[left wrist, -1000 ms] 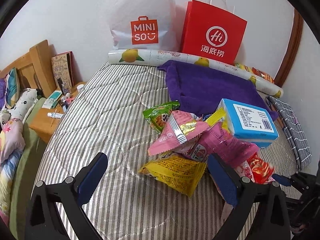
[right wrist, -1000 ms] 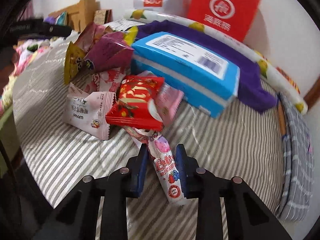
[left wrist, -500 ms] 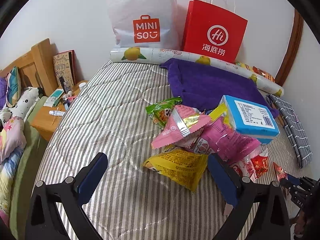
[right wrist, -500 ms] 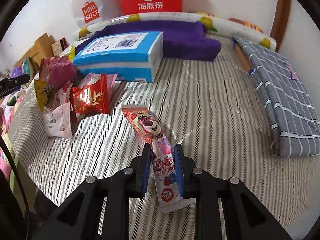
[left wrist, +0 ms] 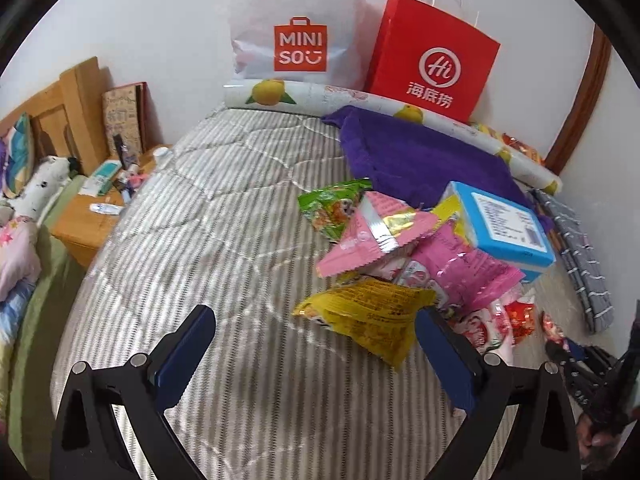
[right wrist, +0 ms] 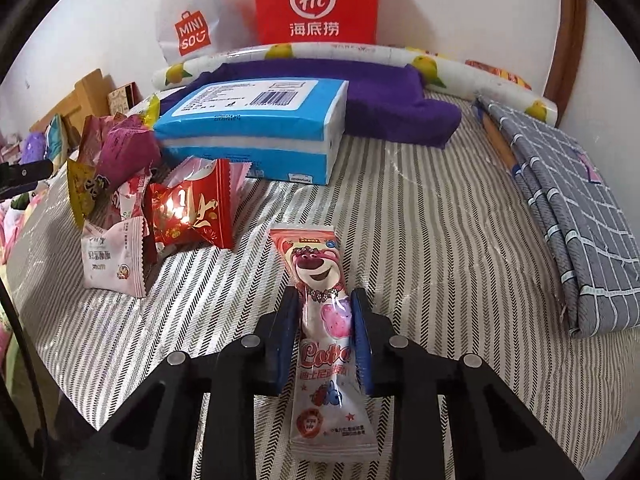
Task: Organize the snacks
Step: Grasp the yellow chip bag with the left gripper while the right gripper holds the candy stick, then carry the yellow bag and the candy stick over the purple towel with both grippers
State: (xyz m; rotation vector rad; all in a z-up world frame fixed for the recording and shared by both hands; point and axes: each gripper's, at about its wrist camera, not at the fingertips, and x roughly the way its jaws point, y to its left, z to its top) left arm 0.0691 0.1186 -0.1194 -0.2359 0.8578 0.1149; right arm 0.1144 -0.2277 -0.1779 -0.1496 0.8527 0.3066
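My right gripper (right wrist: 325, 300) holds a long pink lollipop packet (right wrist: 316, 268) with a bear on it; its jaws are closing and the pads press the packet's sides just above the striped bed (right wrist: 420, 240). To its left lies the snack pile: a red packet (right wrist: 192, 208), a small white-pink packet (right wrist: 112, 260) and a blue box (right wrist: 256, 128). My left gripper (left wrist: 314, 320) stands open over the bed, empty, its right finger beside a yellow packet (left wrist: 372, 320). Pink packets (left wrist: 372, 236) and a green one (left wrist: 332, 208) lie behind it.
A white Miniso bag (left wrist: 300, 40) and a red paper bag (left wrist: 432, 64) lean on the wall behind a lemon-print roll (left wrist: 280, 94). A purple towel (left wrist: 420, 156) lies mid-bed, a folded grey checked cloth (right wrist: 568, 200) at the right. A wooden nightstand (left wrist: 88, 224) stands left.
My right gripper has rolled upright and drawn the lollipop packet out to the right, away from the pile. The left gripper has hardly moved.
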